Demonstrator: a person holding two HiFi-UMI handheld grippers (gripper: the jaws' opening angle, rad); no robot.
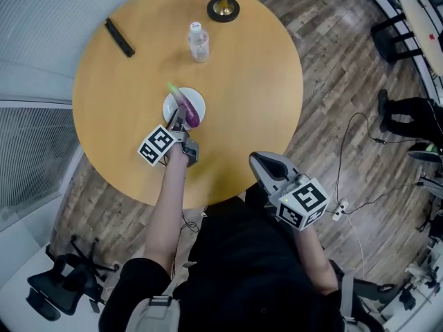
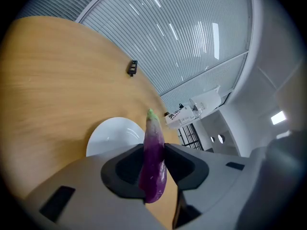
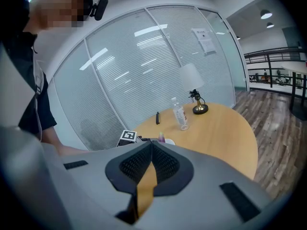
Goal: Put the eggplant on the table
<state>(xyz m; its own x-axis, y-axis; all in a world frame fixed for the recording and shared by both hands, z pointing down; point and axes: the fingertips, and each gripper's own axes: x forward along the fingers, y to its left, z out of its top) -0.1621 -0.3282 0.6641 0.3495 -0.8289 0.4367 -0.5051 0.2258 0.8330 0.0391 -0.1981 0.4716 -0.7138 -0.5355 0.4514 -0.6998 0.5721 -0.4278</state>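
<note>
Round table; eggplant clamped lengthwise in left tool, stem forward.

At twelve o'clock in the head view, the top edge cuts off the white-shaded, brass-based lamp. In the left gripper view the round white plate has its near rim hidden behind the grey left tool. The slim black object at eleven o'clock on the round wooden counter is too small to identify.
</note>
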